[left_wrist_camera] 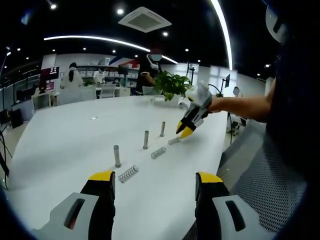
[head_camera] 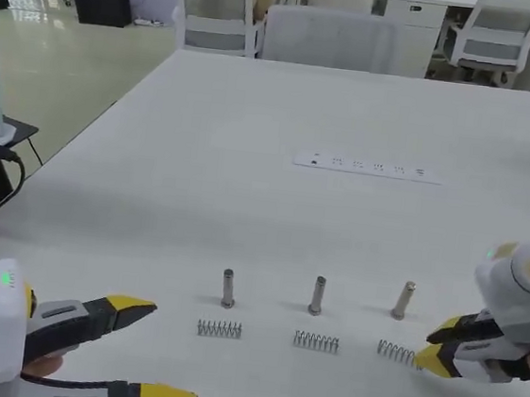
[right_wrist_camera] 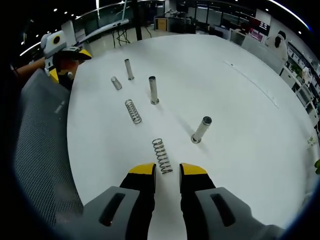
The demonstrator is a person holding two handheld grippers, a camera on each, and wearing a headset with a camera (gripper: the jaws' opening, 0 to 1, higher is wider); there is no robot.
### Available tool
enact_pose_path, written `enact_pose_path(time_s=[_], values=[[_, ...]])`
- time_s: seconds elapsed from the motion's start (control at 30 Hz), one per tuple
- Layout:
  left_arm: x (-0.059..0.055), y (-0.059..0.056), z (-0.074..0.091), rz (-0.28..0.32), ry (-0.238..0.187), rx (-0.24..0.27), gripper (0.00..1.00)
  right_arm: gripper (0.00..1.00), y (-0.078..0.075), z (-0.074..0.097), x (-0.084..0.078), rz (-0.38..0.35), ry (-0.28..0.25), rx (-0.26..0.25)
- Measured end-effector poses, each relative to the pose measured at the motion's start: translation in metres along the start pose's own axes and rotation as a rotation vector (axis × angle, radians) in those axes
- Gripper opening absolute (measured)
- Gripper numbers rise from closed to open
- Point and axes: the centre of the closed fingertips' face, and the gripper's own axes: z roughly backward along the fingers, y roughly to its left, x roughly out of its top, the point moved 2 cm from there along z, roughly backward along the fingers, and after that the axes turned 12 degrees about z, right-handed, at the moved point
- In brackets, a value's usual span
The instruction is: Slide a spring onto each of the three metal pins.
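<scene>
Head view, three upright pins (head_camera: 317, 295), a spring (head_camera: 315, 341) before each, left tool (head_camera: 173, 355) wide, right tool (head_camera: 427, 348) narrowly parted

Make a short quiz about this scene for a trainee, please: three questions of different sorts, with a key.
1. How many springs lie on the table?
2. True or false: one pin already carries a spring.
3. In the head view, at which spring are the tips of the right gripper? A. the left one B. the middle one C. the right one
Key: 1. three; 2. false, all three pins stand bare; 3. C.
</scene>
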Motion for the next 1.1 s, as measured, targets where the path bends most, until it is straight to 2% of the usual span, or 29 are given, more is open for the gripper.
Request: enact_pose_path(time_s=[0.17, 0.63, 0.8, 1.1], values=[[0.000, 0.000, 0.000, 0.002, 0.003, 0.002, 0.60, 0.16, 0.001, -0.007, -0.004, 0.052, 0.038, 0.015], [-0.002, 0.001, -0.003, 0.008, 0.009, -0.008, 0.60, 0.11, 0.002, -0.018, -0.009, 0.090, 0.091, 0.062], [-0.003, 0.000, -0.005, 0.005, 0.014, -0.019, 0.60, 0.08, 0.003, -0.016, -0.009, 0.108, 0.094, 0.065], [-0.001, -0.004, -0.009, -0.009, 0.024, -0.045, 0.59, 0.08, 0.006, -0.011, -0.006, 0.097, 0.090, 0.057]])
